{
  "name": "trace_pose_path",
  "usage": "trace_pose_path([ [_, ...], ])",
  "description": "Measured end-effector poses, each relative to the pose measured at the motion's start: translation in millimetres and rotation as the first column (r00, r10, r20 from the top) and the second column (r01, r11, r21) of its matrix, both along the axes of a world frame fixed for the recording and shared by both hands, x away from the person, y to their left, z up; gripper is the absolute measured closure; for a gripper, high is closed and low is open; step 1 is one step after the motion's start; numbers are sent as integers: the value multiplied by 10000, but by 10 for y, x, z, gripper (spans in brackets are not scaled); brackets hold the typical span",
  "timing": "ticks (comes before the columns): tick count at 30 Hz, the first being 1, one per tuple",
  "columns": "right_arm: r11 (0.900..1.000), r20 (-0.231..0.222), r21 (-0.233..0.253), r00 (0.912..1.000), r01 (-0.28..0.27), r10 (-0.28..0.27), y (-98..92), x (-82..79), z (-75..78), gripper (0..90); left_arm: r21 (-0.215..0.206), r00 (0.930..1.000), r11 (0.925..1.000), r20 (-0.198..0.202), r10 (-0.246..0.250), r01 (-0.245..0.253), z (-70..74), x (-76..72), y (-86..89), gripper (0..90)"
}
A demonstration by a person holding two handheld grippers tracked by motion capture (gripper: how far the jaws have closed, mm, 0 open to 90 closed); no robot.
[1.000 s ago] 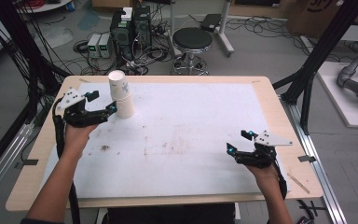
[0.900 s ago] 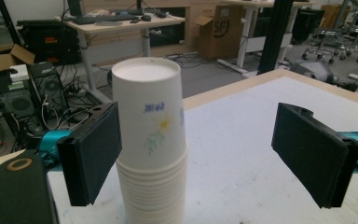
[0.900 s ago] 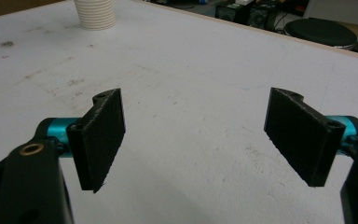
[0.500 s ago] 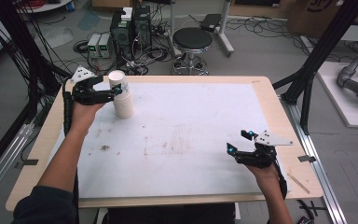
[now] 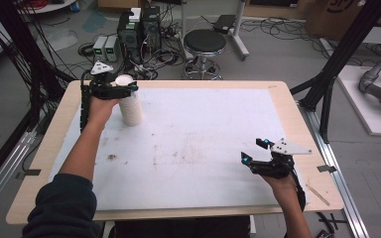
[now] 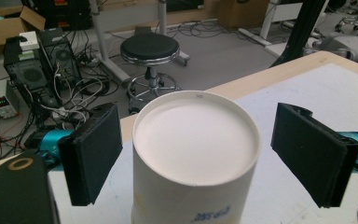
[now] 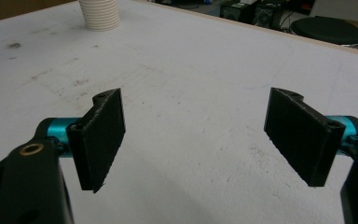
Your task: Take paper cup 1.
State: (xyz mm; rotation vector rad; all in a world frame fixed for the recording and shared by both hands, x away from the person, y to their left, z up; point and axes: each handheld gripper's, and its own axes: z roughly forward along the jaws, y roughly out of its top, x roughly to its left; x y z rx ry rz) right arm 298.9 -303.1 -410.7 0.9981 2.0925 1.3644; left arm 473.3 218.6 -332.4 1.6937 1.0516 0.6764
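The left hand-held gripper has moved up from the near-left of the surface to straddle the top of the stack of white paper cups, jaws open and not yet touching, ready to close; the right hand-held gripper stays open, idle.

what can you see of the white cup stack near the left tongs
The white cup stack is a tall column of nested cups, upside down, with a flat closed base on top and ridged rims showing lower down. It looks like paper, with small blue print on its side. It stands upright on the white table, far left. The left tongs straddle its top, jaws open, not touching.
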Motion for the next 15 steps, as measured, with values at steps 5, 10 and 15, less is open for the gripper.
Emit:
trace_pose_path([
  [5, 10000, -45, 12, 10000, 11, -11, -11, -1, -6, 210, -6, 9998, 10000, -187, -6, 6, -66, 42, -20, 238],
  [10, 10000, -22, 26, 10000, 13, -13, -18, -1, -5, 210, 40, 9998, 10000, -199, -61, 62, -79, 51, -32, 287],
  [15, 10000, -117, 28, 9999, 13, -12, -7, 0, -14, 210, -28, 9996, 10000, -251, -88, 87, -68, 53, -2, 326],
])
